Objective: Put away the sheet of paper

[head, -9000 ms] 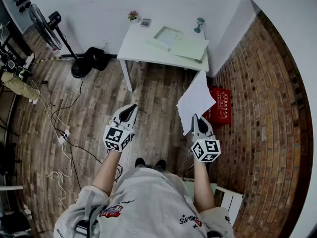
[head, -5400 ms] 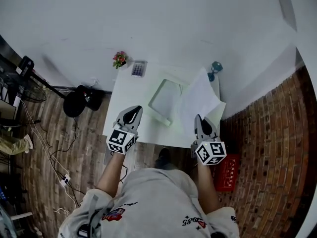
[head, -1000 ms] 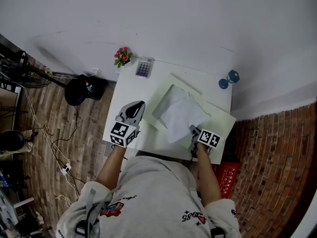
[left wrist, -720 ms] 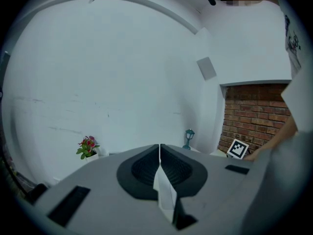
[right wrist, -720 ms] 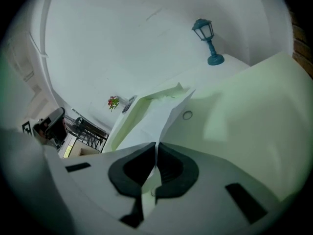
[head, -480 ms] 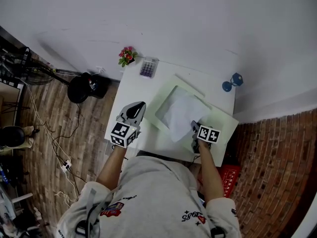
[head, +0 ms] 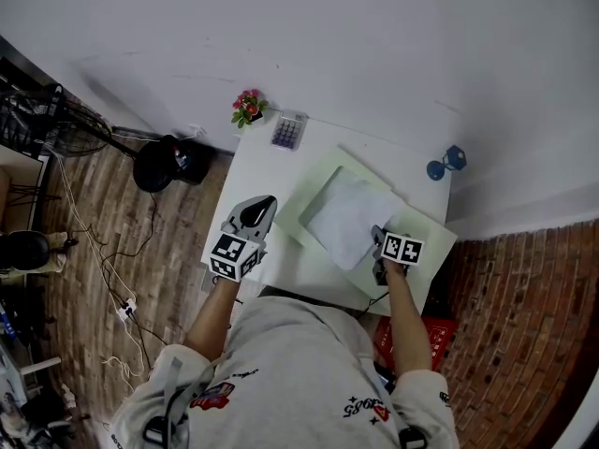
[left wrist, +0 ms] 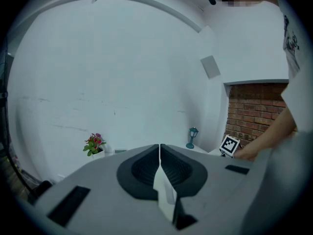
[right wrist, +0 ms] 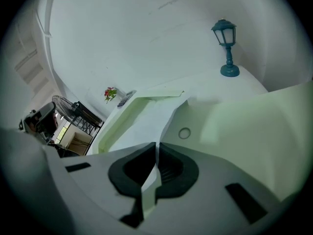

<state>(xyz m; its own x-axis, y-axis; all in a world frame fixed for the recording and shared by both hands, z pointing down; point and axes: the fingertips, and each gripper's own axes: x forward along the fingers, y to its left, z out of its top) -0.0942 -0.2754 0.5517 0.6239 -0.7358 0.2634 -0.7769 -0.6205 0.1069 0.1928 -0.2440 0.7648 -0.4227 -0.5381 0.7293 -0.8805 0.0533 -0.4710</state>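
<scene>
The sheet of paper (head: 348,221) was seen lying across the open pale green tray (head: 299,197) on the white tabletop (head: 257,164), its far part down in the recess and its near corner raised. The right gripper (right wrist: 156,147) was pressed together, and the sheet's near edge appeared to be pinched between its jaws, though the contact itself was poorly shown. The left gripper (left wrist: 160,150) was closed on nothing and held near the tabletop's left edge. The sheet was judged light, limp and easily creased; it would best be held by an edge or corner and let down flat, since it could be expected to sag, slide or catch on the tray's rim
</scene>
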